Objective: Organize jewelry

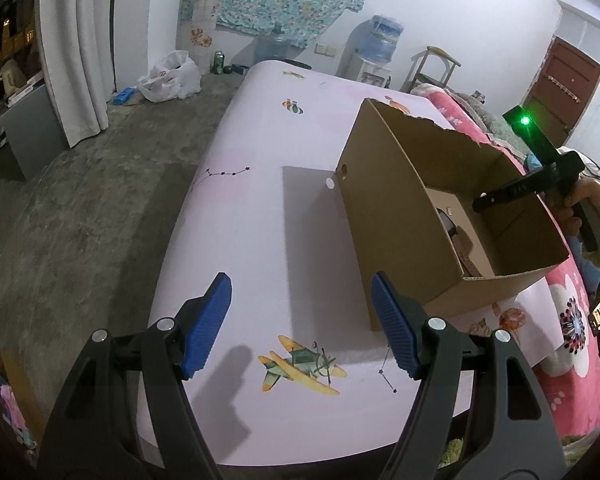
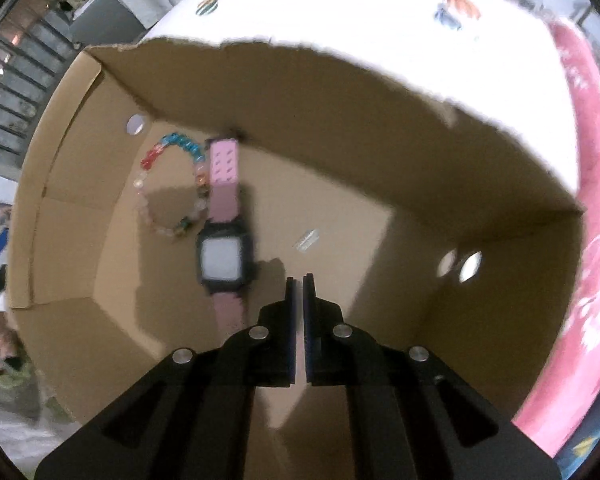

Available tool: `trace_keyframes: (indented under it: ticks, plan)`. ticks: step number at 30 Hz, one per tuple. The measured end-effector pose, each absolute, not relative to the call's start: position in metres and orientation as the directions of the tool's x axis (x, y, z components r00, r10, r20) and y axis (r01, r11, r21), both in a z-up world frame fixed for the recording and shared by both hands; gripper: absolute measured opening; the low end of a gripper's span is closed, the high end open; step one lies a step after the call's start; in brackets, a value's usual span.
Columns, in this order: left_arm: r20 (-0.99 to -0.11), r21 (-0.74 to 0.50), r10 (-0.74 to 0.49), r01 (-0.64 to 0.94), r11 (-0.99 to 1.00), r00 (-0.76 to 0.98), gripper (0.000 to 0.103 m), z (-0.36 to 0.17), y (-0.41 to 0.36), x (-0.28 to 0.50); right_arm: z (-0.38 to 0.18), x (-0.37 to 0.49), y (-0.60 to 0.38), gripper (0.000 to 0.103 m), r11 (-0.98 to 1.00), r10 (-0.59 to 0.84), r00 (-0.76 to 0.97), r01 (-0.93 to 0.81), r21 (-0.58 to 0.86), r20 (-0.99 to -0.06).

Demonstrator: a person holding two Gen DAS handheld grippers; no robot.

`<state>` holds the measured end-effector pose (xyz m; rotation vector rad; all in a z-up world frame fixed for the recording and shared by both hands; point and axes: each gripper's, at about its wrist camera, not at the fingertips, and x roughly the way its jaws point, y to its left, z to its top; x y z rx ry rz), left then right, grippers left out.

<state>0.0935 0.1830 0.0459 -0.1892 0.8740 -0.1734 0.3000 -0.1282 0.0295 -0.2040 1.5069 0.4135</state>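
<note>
Cardboard box (image 1: 400, 216) sits open-topped on the pale pink table (image 1: 240, 240), its far wall torn ragged along the top. The right gripper (image 2: 299, 280) points down into it, jaws closed together with nothing between them (only a thin slit shows). On the box floor, up and to the left of those fingertips, lies a watch (image 2: 225, 236) with a pink strap, close to but clear of them; its long axis runs toward the far wall, screen upward. A beaded bracelet (image 2: 172, 192) curls just beside the strap, touching it. The floor to the right is bare. The left gripper (image 1: 300, 320) hovers over the table outside the box, jaws wide apart and empty.
</note>
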Motion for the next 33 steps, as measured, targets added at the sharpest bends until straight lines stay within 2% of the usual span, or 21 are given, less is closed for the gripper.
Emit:
trace_keyframes:
  ticks: [1, 3, 4, 6, 12, 13, 15, 17, 25, 29, 33]
  plan:
    - [-0.743, -0.236, -0.227, 0.070, 0.969, 0.630, 0.069, 0.046, 0.184, 0.093, 0.027, 0.295, -0.123, 0.006, 0.904, 0.150, -0.018, -0.403, 0.144, -0.989]
    - [-0.746, -0.241, -0.226, 0.063, 0.969, 0.627, 0.069, 0.044, 0.186, 0.093, 0.023, 0.286, -0.115, 0.021, 0.888, 0.148, -0.052, -0.433, 0.156, -0.988]
    - [-0.748, -0.244, -0.227, 0.059, 0.968, 0.624, 0.069, 0.043, 0.186, 0.093, 0.019, 0.279, -0.108, 0.031, 0.875, 0.149, -0.080, -0.454, 0.169, -0.986]
    - [-0.751, -0.250, -0.230, 0.056, 0.967, 0.619, 0.069, 0.041, 0.186, 0.094, 0.012, 0.272, -0.100, 0.034, 0.860, 0.139, -0.117, -0.479, 0.178, -0.983]
    - [-0.745, -0.246, -0.233, 0.066, 0.967, 0.625, 0.069, 0.042, 0.184, 0.091, -0.004, 0.265, -0.095, 0.033, 0.855, 0.101, -0.163, -0.490, 0.169, -0.981]
    - [-0.745, -0.245, -0.231, 0.065, 0.967, 0.625, 0.069, 0.042, 0.185, 0.090, -0.006, 0.264, -0.095, 0.030, 0.854, 0.093, -0.161, -0.494, 0.162, -0.982]
    - [-0.747, -0.244, -0.228, 0.061, 0.968, 0.625, 0.069, 0.040, 0.186, 0.090, -0.004, 0.262, -0.095, 0.014, 0.849, 0.080, -0.146, -0.508, 0.144, -0.986]
    - [-0.749, -0.248, -0.228, 0.057, 0.967, 0.622, 0.069, 0.040, 0.187, 0.091, -0.004, 0.259, -0.097, 0.007, 0.856, 0.090, -0.149, -0.494, 0.153, -0.985]
    - [-0.745, -0.249, -0.228, 0.057, 0.967, 0.626, 0.069, 0.040, 0.187, 0.091, 0.007, 0.243, -0.120, 0.005, 0.862, 0.097, -0.071, -0.493, 0.119, -0.993]
    - [-0.745, -0.246, -0.226, 0.056, 0.968, 0.627, 0.069, 0.040, 0.187, 0.090, 0.024, 0.252, -0.129, 0.005, 0.878, 0.070, 0.012, -0.475, 0.056, -0.997]
    - [-0.744, -0.246, -0.225, 0.055, 0.968, 0.629, 0.069, 0.040, 0.187, 0.090, 0.031, 0.265, -0.142, 0.006, 0.901, -0.025, 0.108, -0.429, -0.069, -0.994]
